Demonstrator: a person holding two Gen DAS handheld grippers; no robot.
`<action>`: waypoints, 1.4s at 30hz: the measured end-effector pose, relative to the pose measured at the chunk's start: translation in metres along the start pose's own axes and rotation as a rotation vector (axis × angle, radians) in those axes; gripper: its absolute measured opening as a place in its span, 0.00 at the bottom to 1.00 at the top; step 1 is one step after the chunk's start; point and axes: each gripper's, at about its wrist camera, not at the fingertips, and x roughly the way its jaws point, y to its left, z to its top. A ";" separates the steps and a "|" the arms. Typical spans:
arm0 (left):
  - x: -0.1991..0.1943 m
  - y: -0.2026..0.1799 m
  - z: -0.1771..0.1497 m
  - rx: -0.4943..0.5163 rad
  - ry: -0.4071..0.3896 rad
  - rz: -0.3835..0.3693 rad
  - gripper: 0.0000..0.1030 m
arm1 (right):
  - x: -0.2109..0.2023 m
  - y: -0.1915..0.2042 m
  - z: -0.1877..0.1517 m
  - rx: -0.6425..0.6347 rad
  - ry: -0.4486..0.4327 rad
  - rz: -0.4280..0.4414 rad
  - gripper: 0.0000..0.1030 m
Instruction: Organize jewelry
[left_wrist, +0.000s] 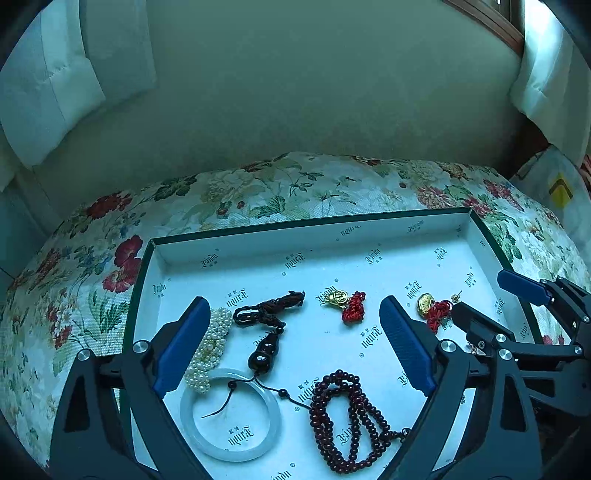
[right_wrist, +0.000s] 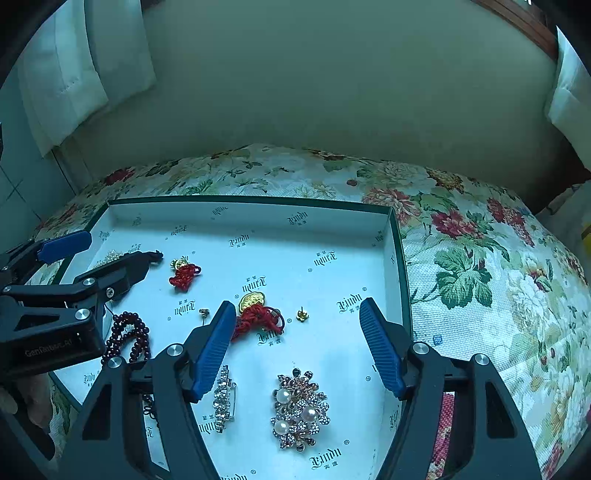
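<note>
A white paper-lined tray (left_wrist: 258, 243) holds the jewelry. In the left wrist view lie a pearl piece (left_wrist: 210, 347), a pale jade bangle (left_wrist: 229, 415), a dark gourd pendant on a cord (left_wrist: 264, 350), dark red bead strands (left_wrist: 345, 421) and two gold charms with red knots (left_wrist: 345, 301) (left_wrist: 432, 308). My left gripper (left_wrist: 293, 343) is open and empty above them. In the right wrist view lie a gold-and-red charm (right_wrist: 256, 312), a gold earring (right_wrist: 302, 315), a rhinestone clip (right_wrist: 222, 398) and a pearl flower brooch (right_wrist: 299, 410). My right gripper (right_wrist: 297, 343) is open and empty.
The tray (right_wrist: 400, 258) sits on a floral cloth (right_wrist: 480, 258) over a cushioned seat with a plain green backrest (left_wrist: 295, 92). White pillows (left_wrist: 48, 81) lean at both back corners. Each gripper shows at the edge of the other's view.
</note>
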 end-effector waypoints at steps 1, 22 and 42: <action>-0.001 0.000 -0.001 0.002 -0.002 0.009 0.91 | -0.002 0.000 -0.001 0.004 -0.007 -0.006 0.72; -0.047 0.011 -0.022 -0.045 -0.033 0.041 0.93 | -0.035 0.015 -0.020 0.034 -0.036 -0.050 0.77; -0.153 0.015 -0.057 -0.051 -0.114 0.088 0.94 | -0.151 0.040 -0.045 0.042 -0.161 -0.017 0.77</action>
